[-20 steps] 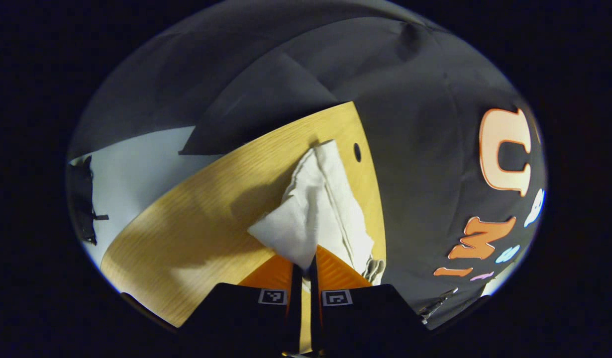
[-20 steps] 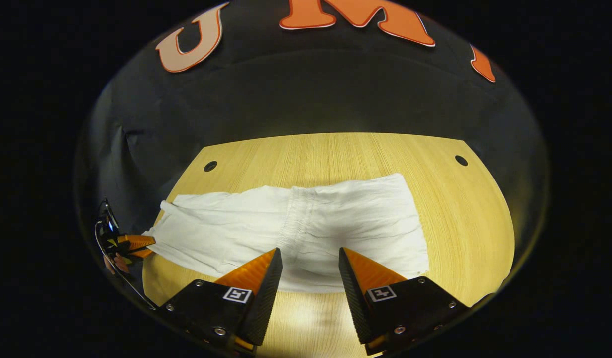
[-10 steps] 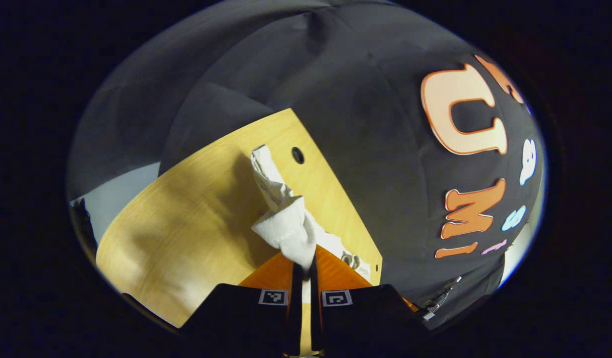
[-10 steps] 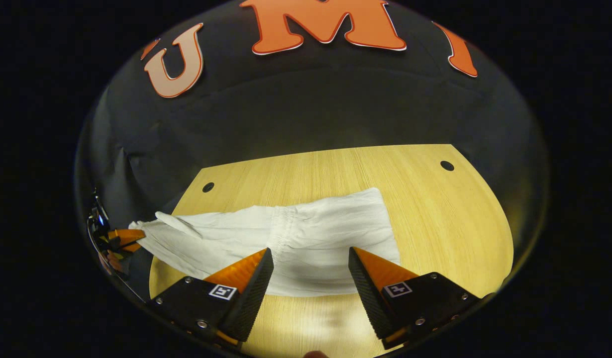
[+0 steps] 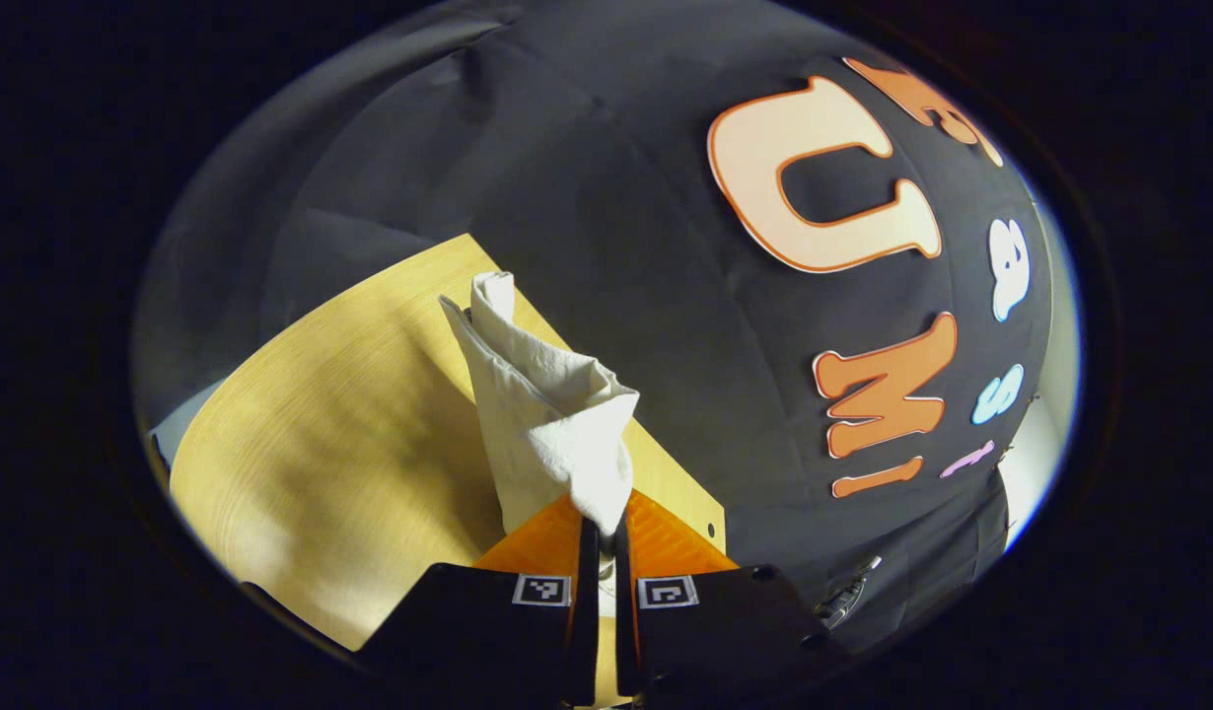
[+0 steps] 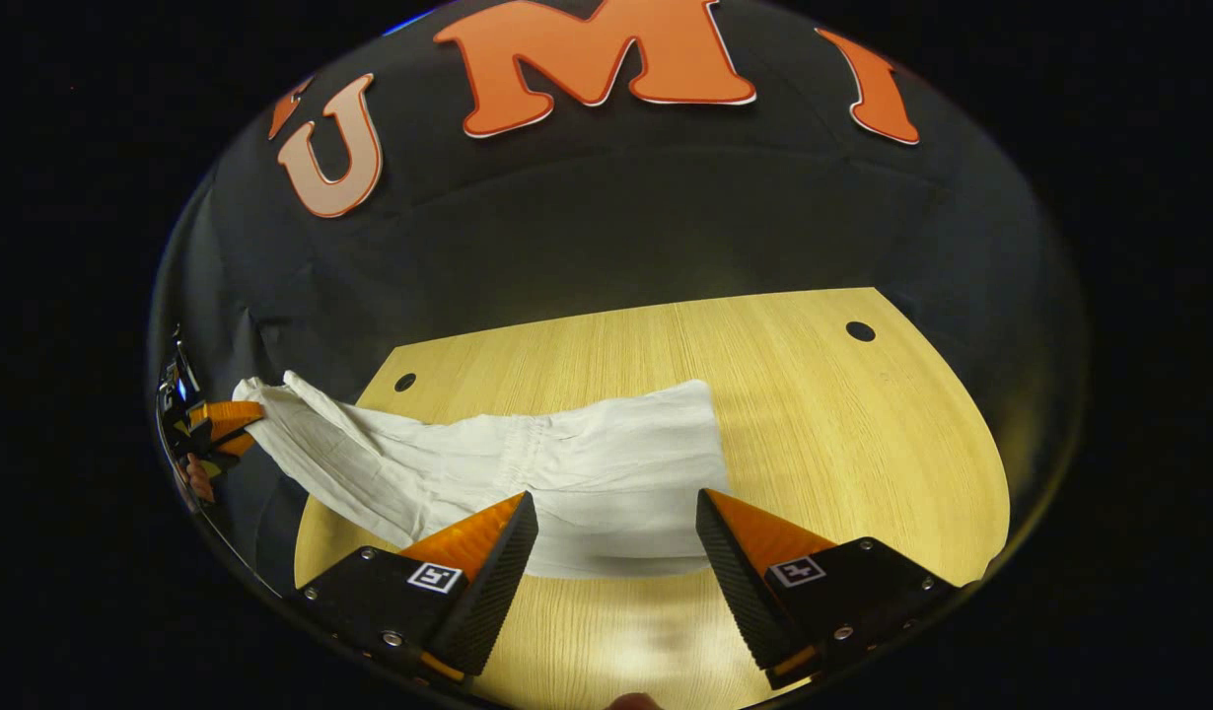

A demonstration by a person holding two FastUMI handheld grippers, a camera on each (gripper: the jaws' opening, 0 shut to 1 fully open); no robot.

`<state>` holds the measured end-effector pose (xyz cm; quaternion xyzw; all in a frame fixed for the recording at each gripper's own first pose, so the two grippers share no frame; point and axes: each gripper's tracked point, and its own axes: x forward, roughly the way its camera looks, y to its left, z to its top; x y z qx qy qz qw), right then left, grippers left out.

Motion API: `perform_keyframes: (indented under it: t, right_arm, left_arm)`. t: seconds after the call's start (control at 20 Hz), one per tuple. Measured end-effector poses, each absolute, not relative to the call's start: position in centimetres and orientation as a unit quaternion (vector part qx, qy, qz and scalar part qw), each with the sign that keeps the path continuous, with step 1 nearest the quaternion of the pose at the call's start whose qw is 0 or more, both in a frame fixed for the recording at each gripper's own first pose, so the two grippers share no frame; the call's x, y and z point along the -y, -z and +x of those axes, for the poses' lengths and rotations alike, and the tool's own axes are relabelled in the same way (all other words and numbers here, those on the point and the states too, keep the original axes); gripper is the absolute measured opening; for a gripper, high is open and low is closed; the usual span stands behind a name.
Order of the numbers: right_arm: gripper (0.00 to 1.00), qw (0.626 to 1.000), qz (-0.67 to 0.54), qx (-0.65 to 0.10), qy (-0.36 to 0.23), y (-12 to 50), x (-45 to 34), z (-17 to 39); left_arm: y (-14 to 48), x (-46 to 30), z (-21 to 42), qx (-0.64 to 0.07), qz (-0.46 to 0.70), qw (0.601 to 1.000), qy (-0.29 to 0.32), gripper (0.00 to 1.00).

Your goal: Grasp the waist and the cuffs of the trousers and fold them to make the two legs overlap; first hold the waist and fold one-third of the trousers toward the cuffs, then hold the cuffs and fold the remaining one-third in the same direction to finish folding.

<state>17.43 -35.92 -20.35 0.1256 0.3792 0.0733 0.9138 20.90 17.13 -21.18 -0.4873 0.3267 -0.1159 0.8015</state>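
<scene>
While my left claw (image 5: 599,528), clamped on one end of the white trousers (image 6: 528,468), lifts it off the table (image 6: 843,434), my right claw (image 6: 616,542) hovers apart above them, folding barely begun.

White trousers (image 6: 567,473), creased, were laid across the wooden table (image 6: 863,444); a gathered band was seen near the middle; one end (image 5: 552,414) was raised off the surface, bunched and pinched between the closed fingers of the left gripper (image 5: 600,528); the remainder was spread flat.
</scene>
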Motion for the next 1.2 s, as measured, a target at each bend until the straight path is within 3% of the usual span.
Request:
perform_keyframes:
  t: [0.6, 1.2]
  right_arm:
    - [0.99, 0.922, 0.12, -0.364, -0.06, 20.2, 42.1, 17.5]
    - [0.99, 0.921, 0.14, -0.359, -0.059, 21.4, 45.9, 17.7]
  left_arm:
    - [14.4, -9.9, 25.7, -0.296, -0.484, 0.814, 0.128, 0.11]
    - [11.8, 0.4, 29.2, -0.316, -0.446, 0.824, 0.147, 0.11]
